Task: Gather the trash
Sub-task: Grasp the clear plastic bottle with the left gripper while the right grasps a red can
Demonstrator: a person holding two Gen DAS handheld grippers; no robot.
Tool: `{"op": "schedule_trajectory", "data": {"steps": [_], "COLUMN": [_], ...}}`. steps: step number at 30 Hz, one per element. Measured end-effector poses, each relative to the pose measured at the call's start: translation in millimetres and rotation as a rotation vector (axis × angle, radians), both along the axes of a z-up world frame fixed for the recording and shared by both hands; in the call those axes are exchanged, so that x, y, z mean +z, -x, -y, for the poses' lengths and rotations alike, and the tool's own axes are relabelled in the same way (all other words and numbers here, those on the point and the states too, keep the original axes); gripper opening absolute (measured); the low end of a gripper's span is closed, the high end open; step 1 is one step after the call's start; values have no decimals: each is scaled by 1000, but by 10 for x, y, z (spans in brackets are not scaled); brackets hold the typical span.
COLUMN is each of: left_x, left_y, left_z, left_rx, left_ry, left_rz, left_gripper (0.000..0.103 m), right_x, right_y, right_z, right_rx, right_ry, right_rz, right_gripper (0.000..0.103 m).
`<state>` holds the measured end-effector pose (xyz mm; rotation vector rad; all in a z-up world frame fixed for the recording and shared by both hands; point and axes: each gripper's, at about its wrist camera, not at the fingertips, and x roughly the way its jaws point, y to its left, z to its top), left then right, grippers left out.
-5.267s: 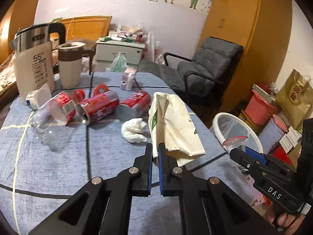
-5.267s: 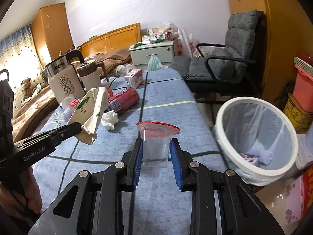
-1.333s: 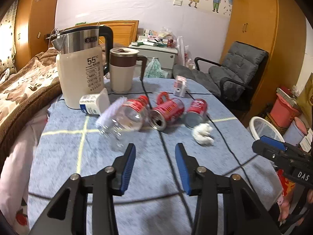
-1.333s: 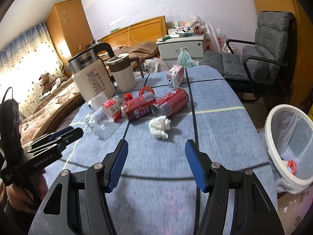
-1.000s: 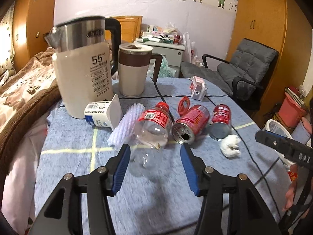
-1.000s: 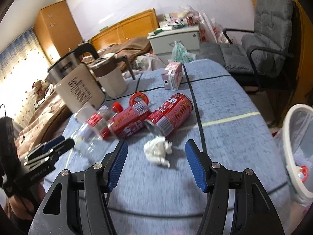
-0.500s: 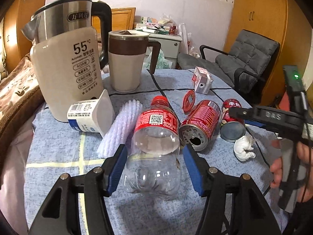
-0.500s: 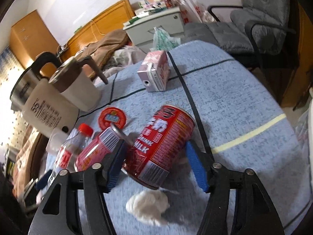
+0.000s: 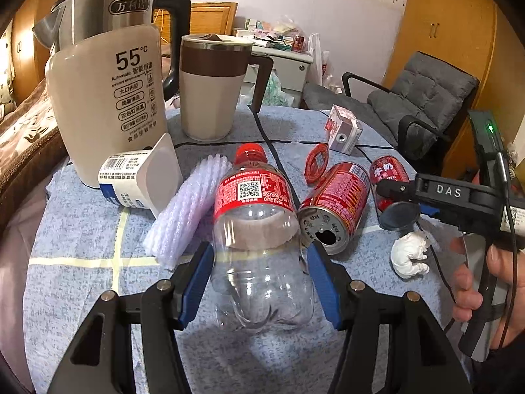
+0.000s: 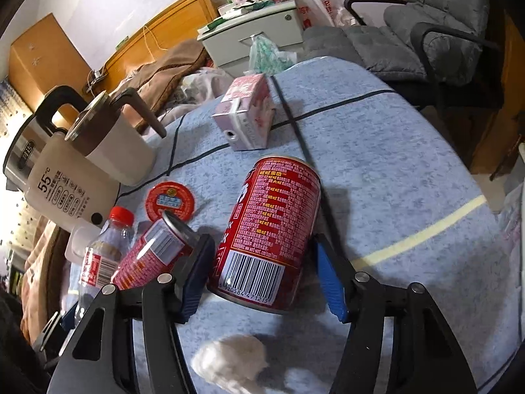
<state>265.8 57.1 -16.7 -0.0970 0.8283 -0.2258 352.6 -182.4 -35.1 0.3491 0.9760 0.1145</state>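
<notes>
A clear plastic bottle [image 9: 259, 216] with a red label and cap lies on the blue-grey tablecloth. My left gripper [image 9: 259, 282] straddles its lower half, open, pads close beside its walls. In the right wrist view a red milk-drink can [image 10: 272, 229] lies between the jaws of my right gripper [image 10: 262, 279], which are closing; a gap shows at the right pad. A second red can [image 9: 334, 203], open end toward me, lies between bottle and first can. A white tissue wad [image 9: 410, 256] sits in front of the cans.
A kettle [image 9: 105, 82] and a lidded mug [image 9: 210, 88] stand at the back left. A tipped yoghurt cup [image 9: 141, 180], white foam netting [image 9: 190, 203], a red lid [image 9: 316, 164] and a pink carton [image 9: 343, 129] lie nearby. A grey chair [image 9: 426, 98] stands beyond the table.
Both grippers have come forward and down onto the trash. The left one now flanks the bottle and the right one flanks the red can, with its jaws a little narrower.
</notes>
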Motion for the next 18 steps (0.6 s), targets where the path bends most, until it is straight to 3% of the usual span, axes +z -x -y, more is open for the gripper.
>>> {"op": "schedule_trajectory", "data": {"steps": [18], "left_x": [142], "left_y": [482], "left_z": [-35], "left_rx": [70], "left_ry": [52], "left_rz": [71], "left_gripper": [60], "right_x": [167], "right_y": [711], "right_z": [416], "right_rx": [40], "right_ry": [30], "right_rz": [48], "right_gripper": [58]}}
